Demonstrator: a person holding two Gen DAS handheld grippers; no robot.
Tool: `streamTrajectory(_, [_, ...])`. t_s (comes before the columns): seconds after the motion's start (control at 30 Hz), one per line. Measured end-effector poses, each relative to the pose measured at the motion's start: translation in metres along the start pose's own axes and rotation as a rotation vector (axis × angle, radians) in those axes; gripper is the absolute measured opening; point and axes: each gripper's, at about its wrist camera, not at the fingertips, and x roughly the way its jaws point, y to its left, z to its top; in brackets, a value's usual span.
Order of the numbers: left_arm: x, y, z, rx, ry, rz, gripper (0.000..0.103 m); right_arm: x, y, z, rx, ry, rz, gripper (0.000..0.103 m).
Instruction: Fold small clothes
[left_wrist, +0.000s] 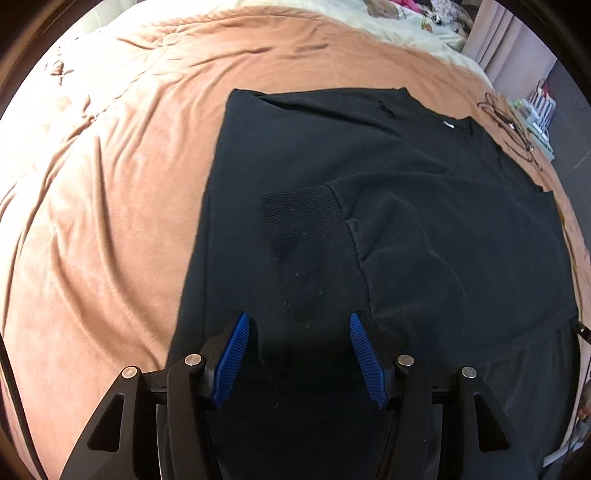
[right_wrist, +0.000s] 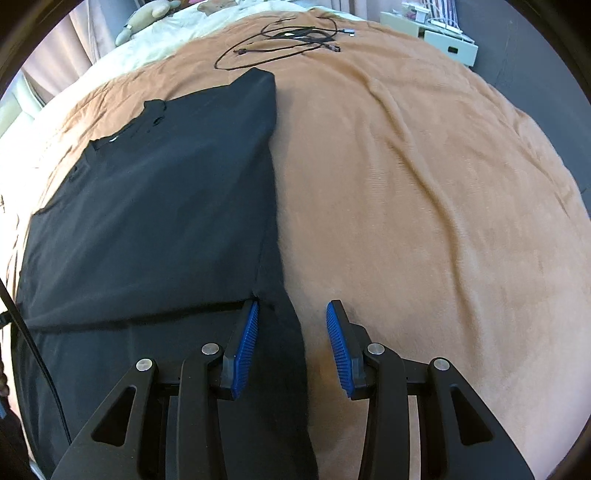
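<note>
Your black sweatshirt (left_wrist: 369, 177) lies flat on the tan blanket (left_wrist: 110, 184) of the bed, collar at the far end with a small white tag showing. One sleeve is folded across the body, its ribbed cuff (left_wrist: 303, 229) lying on the chest, and the side edges run fairly straight. Your left claw (left_wrist: 299, 354) hovers over the near part of the sweatshirt with its blue pads spread apart and nothing gripped. Your right claw (right_wrist: 291, 347) stands partly open above the sweatshirt's right edge, one pad over black cloth, the other over blanket. A tangle of black cable (right_wrist: 288, 37) lies beyond the collar.
</note>
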Motion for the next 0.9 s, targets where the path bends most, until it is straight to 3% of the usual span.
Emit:
streamTrajectory(0.33, [-0.045, 0.031, -0.029, -0.035, -0.067, -0.036, 0.059, -0.042, 0.002, -0.024, -0.017, -0.034, 0.001, 0.036])
streamTrajectory(0.43, [-0.065, 0.039, -0.041, -0.059, -0.110, -0.058, 0.072, -0.055, 0.003, -0.036, -0.010, -0.042, 0.019, 0.037])
streamTrajectory(0.5, [-0.079, 0.042, -0.049, -0.066, -0.142, -0.058, 0.087, -0.066, 0.005, -0.045, -0.013, -0.055, 0.018, 0.053])
streamTrajectory(0.6, [-0.103, 0.047, -0.063, -0.056, -0.193, -0.059, 0.097, -0.087, 0.005, -0.058, -0.012, -0.091, 0.018, 0.068])
streamTrajectory(0.7, [-0.124, 0.050, -0.076, -0.056, -0.221, -0.090, 0.103, -0.108, 0.008, -0.073, -0.019, -0.128, 0.019, 0.080])
streamTrajectory(0.77, [-0.137, 0.051, -0.086, -0.061, -0.229, -0.118, 0.103, -0.121, 0.014, -0.083, -0.049, -0.160, 0.030, 0.081])
streamTrajectory(0.9, [-0.168, 0.051, -0.108, -0.049, -0.279, -0.145, 0.103, -0.147, 0.021, -0.107, -0.071, -0.230, 0.077, 0.096])
